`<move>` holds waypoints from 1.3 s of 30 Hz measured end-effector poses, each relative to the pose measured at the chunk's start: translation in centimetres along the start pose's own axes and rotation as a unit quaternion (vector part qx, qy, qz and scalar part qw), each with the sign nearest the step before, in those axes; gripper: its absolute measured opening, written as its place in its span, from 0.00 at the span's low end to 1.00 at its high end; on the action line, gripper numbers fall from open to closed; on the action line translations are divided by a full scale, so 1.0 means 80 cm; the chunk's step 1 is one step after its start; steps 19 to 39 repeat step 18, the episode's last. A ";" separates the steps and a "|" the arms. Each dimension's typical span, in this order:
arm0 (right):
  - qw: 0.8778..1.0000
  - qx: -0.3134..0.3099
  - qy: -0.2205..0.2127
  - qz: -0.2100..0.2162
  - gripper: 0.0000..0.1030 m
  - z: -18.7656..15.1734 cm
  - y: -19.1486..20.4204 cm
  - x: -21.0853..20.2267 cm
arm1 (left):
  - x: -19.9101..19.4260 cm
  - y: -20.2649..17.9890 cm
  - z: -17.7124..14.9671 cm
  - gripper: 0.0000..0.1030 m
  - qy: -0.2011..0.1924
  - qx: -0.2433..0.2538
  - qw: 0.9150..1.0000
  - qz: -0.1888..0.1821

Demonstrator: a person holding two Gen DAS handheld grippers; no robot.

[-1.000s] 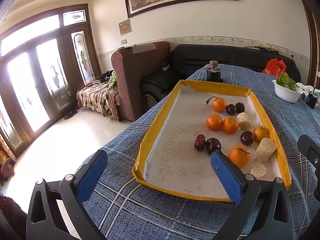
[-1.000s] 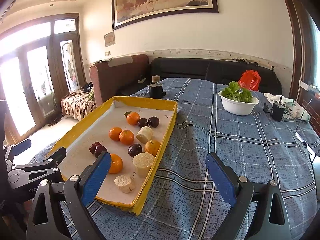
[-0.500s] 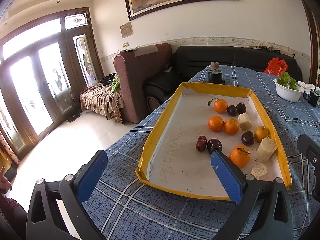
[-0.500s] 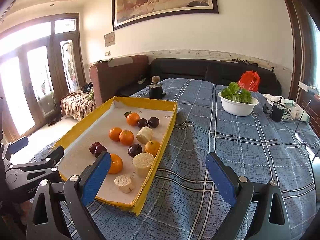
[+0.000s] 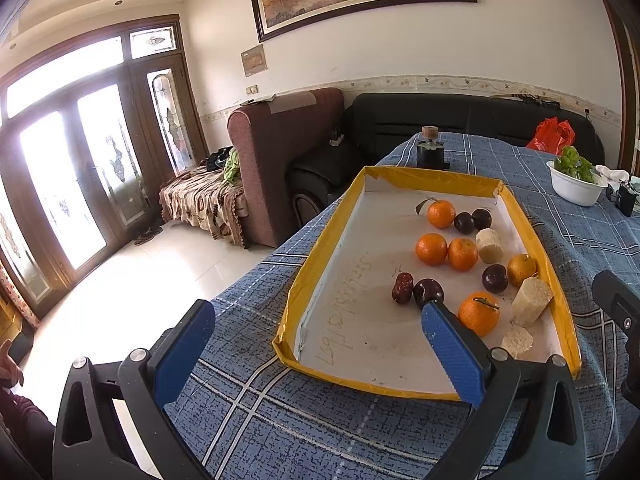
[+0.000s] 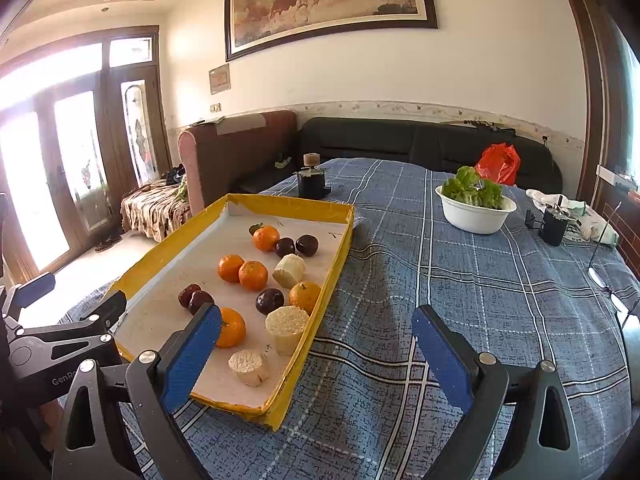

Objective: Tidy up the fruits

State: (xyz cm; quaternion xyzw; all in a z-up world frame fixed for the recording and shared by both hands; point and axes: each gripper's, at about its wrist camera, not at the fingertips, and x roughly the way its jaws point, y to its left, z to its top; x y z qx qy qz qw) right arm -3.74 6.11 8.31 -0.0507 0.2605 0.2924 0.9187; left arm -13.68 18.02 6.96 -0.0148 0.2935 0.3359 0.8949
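A yellow-rimmed tray [image 5: 320, 264] [image 6: 336, 268] lies on the blue plaid table. It holds several oranges [image 5: 431, 249] [image 6: 231, 268], several dark plums [image 5: 494, 278] [image 6: 270, 301], a red date [image 5: 402, 287] [image 6: 188, 294] and three pale cut stalk pieces [image 5: 531, 302] [image 6: 286, 324]. My left gripper [image 5: 316, 340] is open and empty, held above the tray's near left corner. My right gripper [image 6: 316, 344] is open and empty, held above the tray's near right corner. The left gripper also shows in the right wrist view [image 6: 60, 332].
A white bowl of lettuce [image 6: 474, 210] [image 5: 576, 184], a small black jar [image 6: 311, 182] [image 5: 430, 154] and a dark cup [image 6: 554, 227] stand on the table. Sofas and a red bag [image 6: 498, 163] are behind. The table edge drops to the floor on the left.
The left gripper has drifted slightly back and left, so the tray sits a little further right in its view. The right gripper has barely moved. Both stay open.
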 end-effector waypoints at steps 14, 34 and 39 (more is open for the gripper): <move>1.000 0.000 0.000 -0.001 0.96 0.001 0.001 -0.001 | -0.002 0.001 0.000 1.00 -0.001 0.004 1.000 0.005; 1.000 -0.001 -0.002 -0.001 0.96 0.001 0.001 -0.002 | -0.006 -0.001 0.000 1.00 -0.013 0.014 1.000 0.015; 1.000 -0.001 -0.002 -0.001 0.96 0.001 0.001 -0.002 | -0.006 -0.001 0.000 1.00 -0.013 0.014 1.000 0.015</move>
